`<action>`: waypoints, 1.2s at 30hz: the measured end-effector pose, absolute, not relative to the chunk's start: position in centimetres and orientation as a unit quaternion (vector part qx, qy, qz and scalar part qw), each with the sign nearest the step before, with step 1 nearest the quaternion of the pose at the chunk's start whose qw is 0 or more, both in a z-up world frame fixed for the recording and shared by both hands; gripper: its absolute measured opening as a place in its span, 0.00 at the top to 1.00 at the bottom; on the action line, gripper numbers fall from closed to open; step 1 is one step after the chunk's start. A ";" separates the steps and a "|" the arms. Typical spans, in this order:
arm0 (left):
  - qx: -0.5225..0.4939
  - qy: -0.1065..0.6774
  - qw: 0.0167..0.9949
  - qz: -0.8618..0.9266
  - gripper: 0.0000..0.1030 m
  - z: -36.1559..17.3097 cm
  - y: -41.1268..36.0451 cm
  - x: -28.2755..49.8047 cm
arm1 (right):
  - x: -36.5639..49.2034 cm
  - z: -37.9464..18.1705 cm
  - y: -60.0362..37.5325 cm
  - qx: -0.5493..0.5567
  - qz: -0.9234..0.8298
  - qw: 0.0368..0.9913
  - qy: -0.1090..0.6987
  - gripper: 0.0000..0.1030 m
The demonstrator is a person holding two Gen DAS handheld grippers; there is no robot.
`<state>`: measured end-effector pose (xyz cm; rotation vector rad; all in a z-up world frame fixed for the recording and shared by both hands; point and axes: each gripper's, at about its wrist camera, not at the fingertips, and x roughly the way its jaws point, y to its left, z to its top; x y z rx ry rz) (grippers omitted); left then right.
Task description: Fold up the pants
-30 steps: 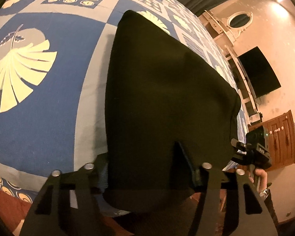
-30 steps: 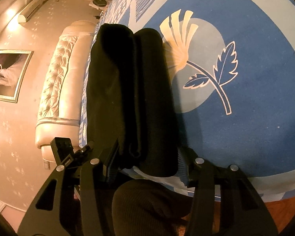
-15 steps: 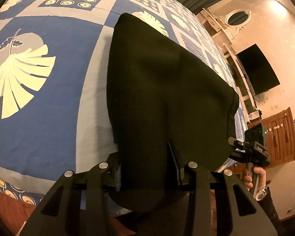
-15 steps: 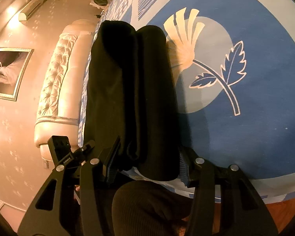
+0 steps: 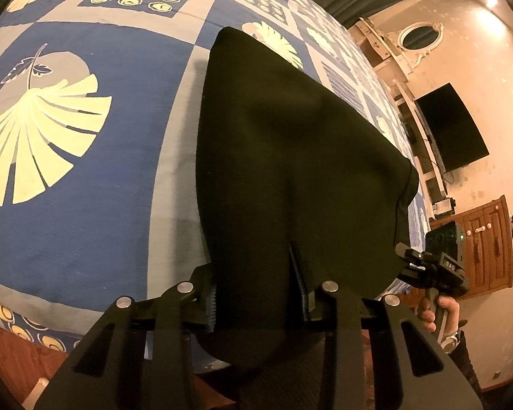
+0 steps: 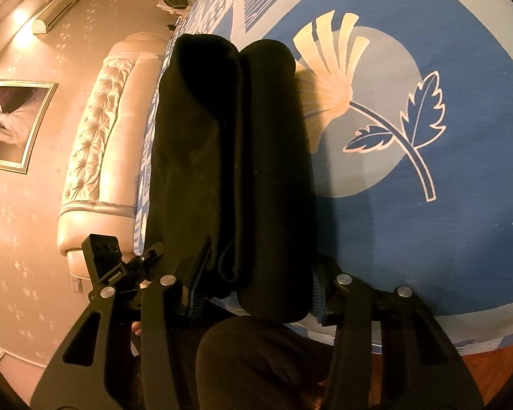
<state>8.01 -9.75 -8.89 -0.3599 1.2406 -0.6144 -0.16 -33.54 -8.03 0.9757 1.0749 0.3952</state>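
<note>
The black pants [image 5: 290, 177] lie folded in thick layers on the blue patterned bedspread [image 5: 85, 205], near the bed's edge. My left gripper [image 5: 258, 294] is shut on the pants' near edge, with fabric bulging between the jaws. In the right wrist view the pants [image 6: 229, 157] show as stacked folds. My right gripper [image 6: 256, 290] is shut on the near end of the stack. The right gripper also shows in the left wrist view [image 5: 437, 266], at the pants' right corner. The left gripper shows in the right wrist view [image 6: 119, 266].
The bedspread [image 6: 410, 222] stretches beyond the pants on both sides. A padded headboard [image 6: 95, 143] stands at one end. A wooden cabinet [image 5: 485, 249] and a wall TV [image 5: 451, 126] are past the bed. Wooden floor [image 5: 13, 348] lies below the bed's edge.
My left gripper's jaws have drawn closer together on the pants and it has shifted slightly forward. The right gripper keeps its grip and has barely moved.
</note>
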 end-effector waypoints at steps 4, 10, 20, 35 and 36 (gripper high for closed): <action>-0.168 0.568 0.757 -0.277 0.68 -8.7 -9.4 8.2 | 0.2 -8.0 -33.0 0.441 0.185 0.728 0.491 0.55; -0.174 0.566 0.761 -0.265 0.69 -8.6 -8.6 8.3 | 0.9 -8.2 -32.3 0.432 0.196 0.727 0.497 0.56; -0.184 0.561 0.771 -0.238 0.69 -8.3 -5.7 8.5 | 3.0 -8.4 -29.8 0.416 0.224 0.721 0.507 0.56; -0.214 0.558 0.773 -0.212 0.69 -8.2 0.1 8.3 | 5.4 -9.0 -26.9 0.404 0.259 0.710 0.516 0.56; -0.216 0.558 0.773 -0.212 0.69 -8.2 0.3 8.3 | 5.3 -9.1 -26.9 0.404 0.261 0.709 0.515 0.56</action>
